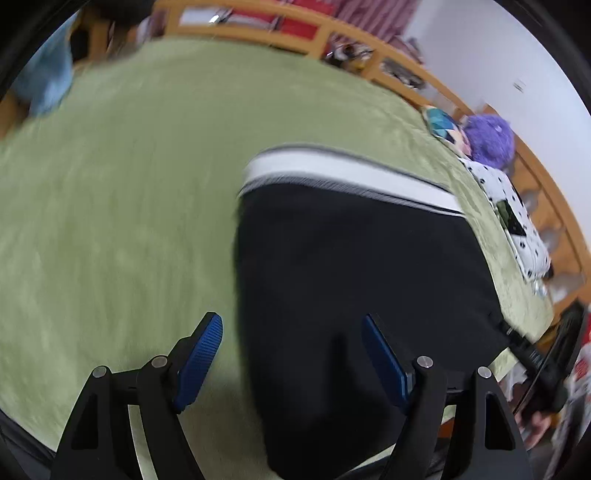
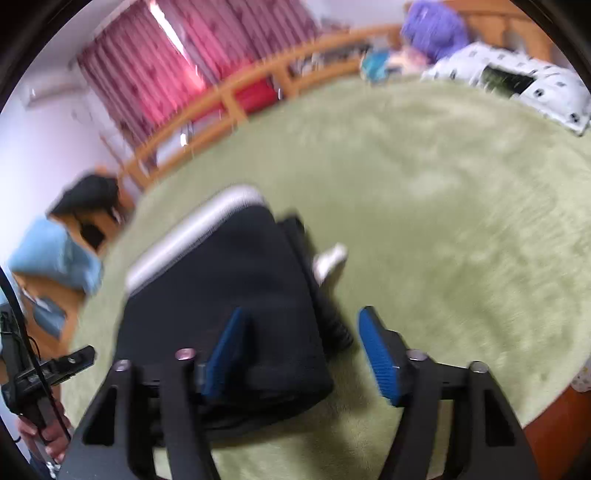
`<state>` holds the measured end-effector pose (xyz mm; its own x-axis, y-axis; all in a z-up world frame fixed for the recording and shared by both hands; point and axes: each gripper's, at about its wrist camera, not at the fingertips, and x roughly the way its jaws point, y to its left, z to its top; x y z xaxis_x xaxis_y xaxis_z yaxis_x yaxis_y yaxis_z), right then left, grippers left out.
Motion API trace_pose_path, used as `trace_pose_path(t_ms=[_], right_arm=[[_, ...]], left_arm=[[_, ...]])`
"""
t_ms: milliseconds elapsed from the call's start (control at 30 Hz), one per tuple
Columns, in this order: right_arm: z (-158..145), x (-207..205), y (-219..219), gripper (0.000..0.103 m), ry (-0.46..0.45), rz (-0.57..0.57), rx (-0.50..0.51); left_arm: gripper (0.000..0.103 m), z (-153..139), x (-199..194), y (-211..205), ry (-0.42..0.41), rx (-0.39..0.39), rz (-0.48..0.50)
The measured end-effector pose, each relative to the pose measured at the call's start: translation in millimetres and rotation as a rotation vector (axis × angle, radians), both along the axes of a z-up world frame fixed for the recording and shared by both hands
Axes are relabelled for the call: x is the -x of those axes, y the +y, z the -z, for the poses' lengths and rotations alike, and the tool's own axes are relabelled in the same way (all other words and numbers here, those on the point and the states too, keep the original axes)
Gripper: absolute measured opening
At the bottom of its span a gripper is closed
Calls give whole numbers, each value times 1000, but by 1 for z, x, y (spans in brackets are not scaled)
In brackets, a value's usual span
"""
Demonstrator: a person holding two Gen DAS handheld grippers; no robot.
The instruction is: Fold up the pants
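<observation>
Showing only in the right view, a white tag (image 2: 330, 261) flanks the pants (image 2: 229, 295); both hand-held grippers released.

Bed with green fuzzy blanket (image 1: 129, 192) as work surface. Black pants (image 1: 351, 277), folded, white striped waistband (image 1: 343, 173) at far edge, lie flat on blanket. Spotted white pillow (image 1: 513, 206), purple plush (image 1: 489, 138), colourful cushion (image 1: 443, 123) along one edge. Wooden bed rail (image 1: 258, 27) beyond blanket.

Green fuzzy blanket (image 1: 129, 203), wooden bed rail (image 1: 325, 35), purple plush (image 1: 489, 138), spotted pillow (image 1: 517, 218), pink curtains (image 2: 177, 62), blue cloth (image 2: 55, 258)
</observation>
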<state>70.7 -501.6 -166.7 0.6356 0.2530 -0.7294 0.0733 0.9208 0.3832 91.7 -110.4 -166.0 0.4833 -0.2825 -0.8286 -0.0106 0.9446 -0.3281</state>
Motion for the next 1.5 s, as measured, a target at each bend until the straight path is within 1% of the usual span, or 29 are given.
trace_pose_path(t_ms=[67,100,133,200,233,300,367,400,433,467,567,600,633,733,767,800,867,900,933,967,1000,1033,1067,1100,1133,1200,1300,1433,1500], right_arm=[[2,12,10,29,-55,-40,80],[3,18,11,26,-70,-50,97],[7,19,12,23,-58,-48,103],[16,21,10,22,-19,-33,86],[17,21,11,22,-20,-47,91],[9,20,8,27,-17,-61,97],[-5,14,-5,54,-25,-16,81],[-9,11,-11,56,-43,5,70],[-12,2,-18,62,-56,29,48],[-11,-9,-21,66,-36,43,31],[8,-39,-21,66,66,2,-39],[18,-48,-19,66,96,-18,-86],[24,-52,-19,70,101,-33,-130],[37,-61,-16,79,143,-50,-178],[42,-65,-16,79,158,-55,-203],[48,-68,-16,81,173,-55,-230],[53,-69,-16,81,178,-50,-241],[51,-69,-15,80,177,-53,-228],[48,-67,-11,75,168,-55,-206],[43,-64,-7,67,153,-60,-176],[37,-62,-3,64,138,-57,-144],[30,-57,1,57,126,-51,-121],[25,-55,3,47,116,-47,-112],[18,-52,5,42,98,-39,-106],[9,-50,8,24,76,-34,-118],[-7,-46,18,21,43,-12,-136],[-21,-43,43,19,13,-5,-79],[-26,-39,79,18,-8,-20,-155],[-28,-42,101,18,-10,-36,-165]], left_arm=[[76,10,2,10,7,31,-17],[75,14,2,12,7,44,-25],[75,18,1,15,12,59,-30],[75,26,-1,17,28,90,-13],[75,29,-3,18,34,97,-5],[75,33,-9,17,39,106,18],[75,39,-21,13,48,100,35],[76,41,-23,13,52,103,40],[76,44,-26,15,57,114,44],[76,48,-28,16,63,132,45],[79,58,-36,18,78,188,54],[79,60,-39,17,81,198,58],[79,62,-41,17,80,204,64],[77,62,-46,13,70,203,96],[75,63,-48,11,67,209,105],[67,63,-48,10,68,218,113],[61,64,-50,9,72,233,104],[50,63,-51,9,70,243,107],[38,60,-51,9,61,246,111],[34,56,-49,10,47,251,120],[25,52,-49,12,38,250,126],[21,46,-47,15,25,261,121],[20,41,-46,19,18,285,117],[19,37,-47,20,10,295,121],[17,31,-47,21,-2,301,129],[16,14,-47,26,-38,294,145],[15,-5,-51,37,-63,277,157],[15,-31,-49,76,-117,225,143],[15,-39,-49,102,-124,212,126]])
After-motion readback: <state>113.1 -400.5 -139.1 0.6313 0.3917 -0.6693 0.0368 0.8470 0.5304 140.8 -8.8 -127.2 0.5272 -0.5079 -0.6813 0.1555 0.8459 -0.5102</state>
